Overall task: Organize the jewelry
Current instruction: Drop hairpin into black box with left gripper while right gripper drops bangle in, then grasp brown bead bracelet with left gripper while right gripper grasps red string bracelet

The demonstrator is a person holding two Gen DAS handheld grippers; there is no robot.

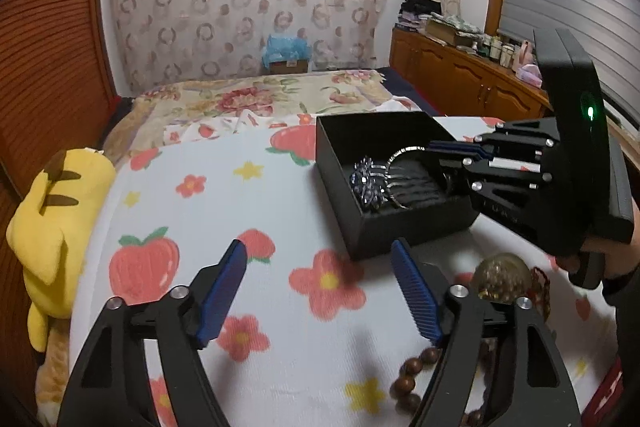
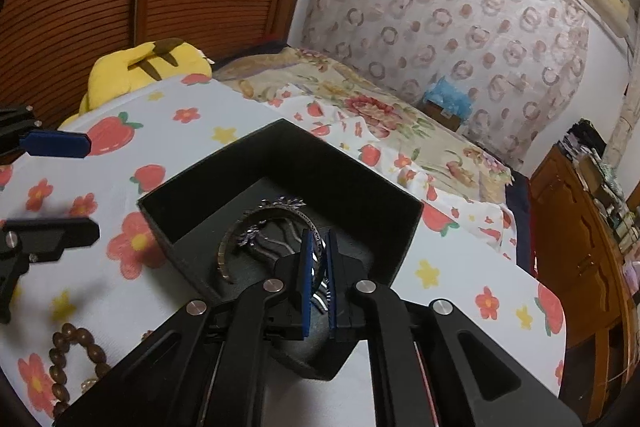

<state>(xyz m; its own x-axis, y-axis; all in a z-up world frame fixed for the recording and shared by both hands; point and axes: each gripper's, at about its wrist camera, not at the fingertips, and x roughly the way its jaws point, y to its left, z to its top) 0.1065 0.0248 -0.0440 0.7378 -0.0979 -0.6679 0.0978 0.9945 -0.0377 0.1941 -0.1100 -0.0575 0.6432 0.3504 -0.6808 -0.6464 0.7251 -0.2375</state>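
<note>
A black open box (image 1: 400,223) (image 2: 352,171) stands on the strawberry-print cloth. A jewelled hair comb (image 1: 370,183) and a silver bracelet (image 1: 400,153) (image 2: 228,247) lie inside it. My right gripper (image 2: 319,239) (image 1: 434,147) reaches into the box, its blue pads shut on the silver bracelet. My left gripper (image 1: 320,255) is open and empty, hovering over the cloth just in front of the box. A brown wooden bead bracelet (image 1: 416,371) (image 2: 68,355) lies under its right finger. A gold beaded ball (image 1: 500,277) and a red bead string (image 1: 540,287) lie right of it.
A yellow plush toy (image 1: 52,223) (image 2: 148,67) lies at the cloth's left edge. A floral bedspread (image 1: 256,99) stretches behind. A wooden cabinet (image 1: 468,79) with bottles and folded clothes stands at the right. A curtain hangs at the back.
</note>
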